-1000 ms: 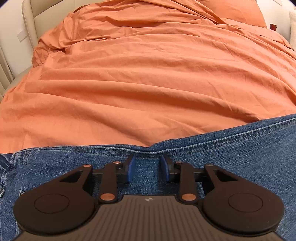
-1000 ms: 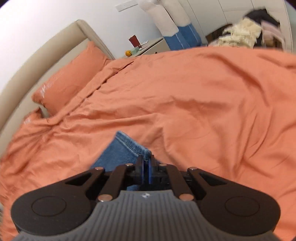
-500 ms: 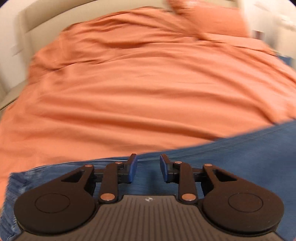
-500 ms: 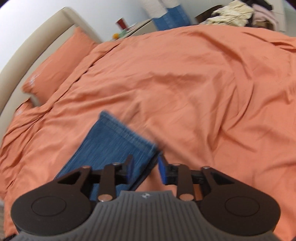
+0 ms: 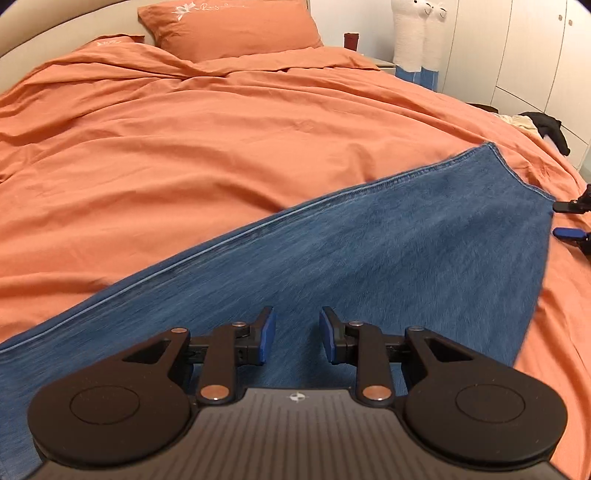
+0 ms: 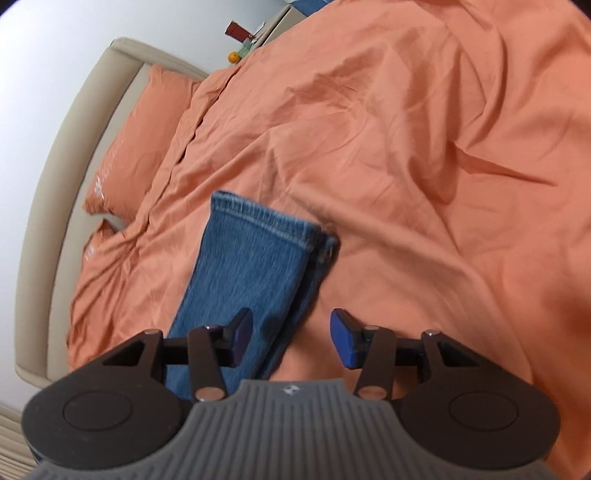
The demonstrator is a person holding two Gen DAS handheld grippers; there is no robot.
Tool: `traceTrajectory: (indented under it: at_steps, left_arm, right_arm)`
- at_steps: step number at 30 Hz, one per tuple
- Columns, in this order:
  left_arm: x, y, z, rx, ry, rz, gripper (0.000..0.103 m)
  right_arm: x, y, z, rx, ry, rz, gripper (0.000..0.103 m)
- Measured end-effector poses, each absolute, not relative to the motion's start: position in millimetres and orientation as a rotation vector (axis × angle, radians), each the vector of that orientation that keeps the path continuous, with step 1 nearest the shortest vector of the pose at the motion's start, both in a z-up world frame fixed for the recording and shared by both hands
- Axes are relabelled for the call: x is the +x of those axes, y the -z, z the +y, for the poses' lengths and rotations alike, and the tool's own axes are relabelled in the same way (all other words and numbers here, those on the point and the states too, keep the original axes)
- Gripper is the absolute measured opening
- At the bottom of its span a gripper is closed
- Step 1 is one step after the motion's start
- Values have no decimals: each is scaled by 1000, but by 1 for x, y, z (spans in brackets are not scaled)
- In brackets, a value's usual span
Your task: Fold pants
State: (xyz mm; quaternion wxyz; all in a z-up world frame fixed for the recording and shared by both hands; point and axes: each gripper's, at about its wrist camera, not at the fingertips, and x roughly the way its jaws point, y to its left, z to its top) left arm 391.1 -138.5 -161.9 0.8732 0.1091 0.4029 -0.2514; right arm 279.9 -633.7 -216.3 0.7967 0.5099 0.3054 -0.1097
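Over the near edge of the bed, the left tool (image 5: 297, 338) and right tool (image 6: 291, 338) both hang parted and empty above the jeans (image 5: 351, 266), laid flat across the orange duvet (image 5: 184, 147), pillow (image 5: 229, 27) beyond.

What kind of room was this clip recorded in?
A bedroom, almost surely. The jeans lie on a bed with an orange duvet and matching pillow, a padded headboard behind, and white wardrobe doors along the wall.
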Motion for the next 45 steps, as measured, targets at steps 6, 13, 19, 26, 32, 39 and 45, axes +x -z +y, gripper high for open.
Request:
traceTrajectory:
  at_steps: [6,13,19,26,32,39,45]
  left_arm:
    - [420,179,-155,166,484,825,34]
    - [452,192,-178,166,424,806,35]
    - [454,189,-180,143,400,780,35]
    - [429,151,-134,92,329,739,35]
    - [384,112,-68,47,284,704,35]
    - [325,91,9,-80,209,701,35]
    - [298,93,60,-247,170,730,36]
  right_arm:
    - [296,239,-655,1175,209,578,30]
    - [304,251,-668,1190,168,560,17]
    - [307,250,-669,1153,163,563,12]
    - [305,184,-650,980,127,510,6]
    - [314,83,-589,722,24,434,6]
    - [329,2,-471,521,-134,373,6]
    - [344,1,-365,487,-248,411,6]
